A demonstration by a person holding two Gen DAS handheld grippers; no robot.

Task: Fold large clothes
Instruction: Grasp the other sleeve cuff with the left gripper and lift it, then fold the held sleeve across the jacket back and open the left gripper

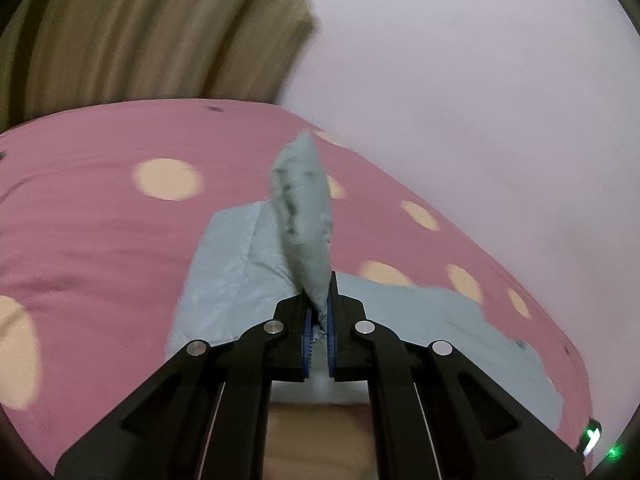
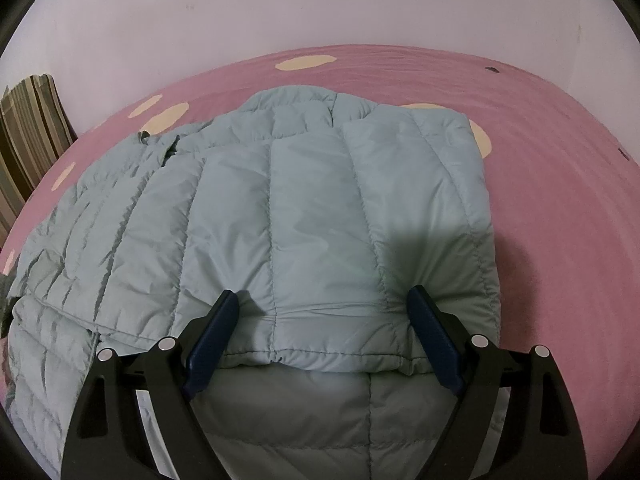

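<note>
L tongs point(image 1: 319, 312): you are clamping them on a raised fold of the light-blue puffer jacket point(image 1: 304, 216). The blue pads point(image 1: 307, 336) are pressing the fabric from both sides, with almost no gap between them. The pinched part is standing up ahead of the tips as a narrow, blurred flap. The rest of the jacket is lying flat below and to either side of it.

R tongs point(image 2: 322, 300): you are holding them wide apart, pointing down at the jacket point(image 2: 280, 200). Both tips are resting on or just over the quilted top layer near the hem edge. A band of fabric is sitting between the fingers point(image 2: 212, 332), but the pads are not squeezing it. A shadow is falling on the quilting just ahead of the R-side finger.

Jacket pos.: spread on the bed point(image 2: 540, 200), on a pink sheet w/ cream dots. A sleeve or side panel is trailing off toward the frame's left in the R view.

Beyond the bed: a plain pale wall point(image 2: 280, 12). A striped curtain point(image 1: 140, 32) is hanging at far left.
</note>
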